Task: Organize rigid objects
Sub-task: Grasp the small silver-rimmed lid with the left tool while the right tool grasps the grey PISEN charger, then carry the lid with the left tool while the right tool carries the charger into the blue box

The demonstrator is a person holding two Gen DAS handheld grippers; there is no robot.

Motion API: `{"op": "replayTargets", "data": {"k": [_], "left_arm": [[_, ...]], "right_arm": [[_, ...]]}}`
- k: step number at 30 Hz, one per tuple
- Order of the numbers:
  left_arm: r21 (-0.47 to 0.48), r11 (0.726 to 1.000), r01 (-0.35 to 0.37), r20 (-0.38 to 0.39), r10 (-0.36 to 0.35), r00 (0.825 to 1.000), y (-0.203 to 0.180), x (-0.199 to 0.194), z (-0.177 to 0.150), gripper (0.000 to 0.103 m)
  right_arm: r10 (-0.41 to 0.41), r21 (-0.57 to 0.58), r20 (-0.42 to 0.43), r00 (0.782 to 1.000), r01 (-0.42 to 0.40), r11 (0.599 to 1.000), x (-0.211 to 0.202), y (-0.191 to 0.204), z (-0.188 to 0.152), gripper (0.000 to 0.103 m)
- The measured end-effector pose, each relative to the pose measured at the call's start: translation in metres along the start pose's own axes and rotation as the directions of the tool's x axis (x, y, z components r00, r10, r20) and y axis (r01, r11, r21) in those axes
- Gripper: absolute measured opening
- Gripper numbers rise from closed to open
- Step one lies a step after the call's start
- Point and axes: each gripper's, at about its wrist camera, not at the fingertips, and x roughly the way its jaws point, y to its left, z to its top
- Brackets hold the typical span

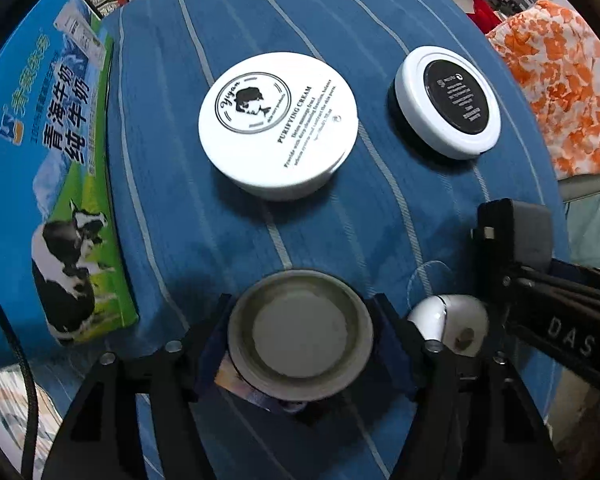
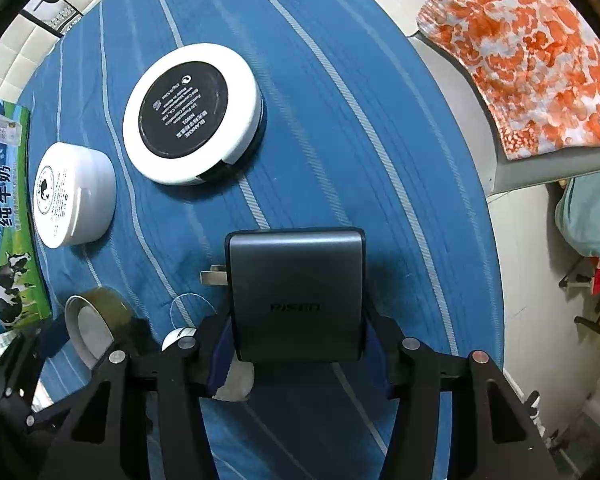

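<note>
A: Right gripper [image 2: 300, 344] clamped on the dark charger [image 2: 296, 292], pads on its two side faces. Charger sits dead centre between the jaws, flat face up toward the lens, prongs poking out at 9 o'clock. Long axis hard to call; body looks near square.

B: Left gripper [image 1: 300, 332]?

A: Jaws partly spread, straddling the tape roll [image 1: 300, 330], which stands on end with the core facing up. Pads close to its rim on both sides; contact not clear, so read as loose rather than gripping.

B: Where does everything else lie?

A: From the left gripper: white cream jar [image 1: 278, 124] at 12 o'clock, well apart; black-and-white round disc [image 1: 448, 102] at 1 o'clock, farther out; milk carton [image 1: 52, 184] flat along the 9-to-10 edge of the blue striped cloth [image 1: 172, 208]. Small white earbud case [image 1: 448, 324] just beside the roll at 3 o'clock, squeezed between the two grippers.

B: The relation that matters?

A: Charger in the right, roll under the left, the two tools nearly shoulder to shoulder. Open cloth lies toward 12 to 2 o'clock from the right gripper. Likely the safer way to go, judging by the crowding at 9.
</note>
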Motion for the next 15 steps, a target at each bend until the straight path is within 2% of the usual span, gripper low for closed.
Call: {"op": "replayTargets", "data": {"k": [2,8,9,11,15], "left_arm": [[-0.003,1.000,0.005,-0.007,-0.005,1.000,-0.002,-0.001,-0.002,0.077],[-0.038,0.999,0.018,-0.019,-0.019,1.000,0.000,0.009,-0.010,0.077],[-0.044,0.999,0.017,-0.005,-0.017,1.000,0.001,0.009,-0.011,0.076],[-0.042,0.999,-0.017,0.020,0.018,1.000,-0.003,0.008,-0.010,0.062],[-0.051,0.999,0.001,0.034,0.000,0.999,-0.001,0.007,-0.016,0.062]], "right_arm": [[0.007,0.007,-0.004,1.000,-0.007,1.000,0.001,-0.003,0.001,0.057],[0.018,0.022,-0.005,1.000,-0.018,1.000,0.003,-0.006,0.002,0.057],[0.014,0.019,-0.005,1.000,-0.014,1.000,0.003,-0.005,0.002,0.057],[0.004,0.016,-0.001,1.000,-0.004,1.000,0.003,-0.004,0.001,0.057],[-0.021,-0.008,0.010,1.000,0.021,1.000,0.002,0.001,-0.001,0.057]]}}
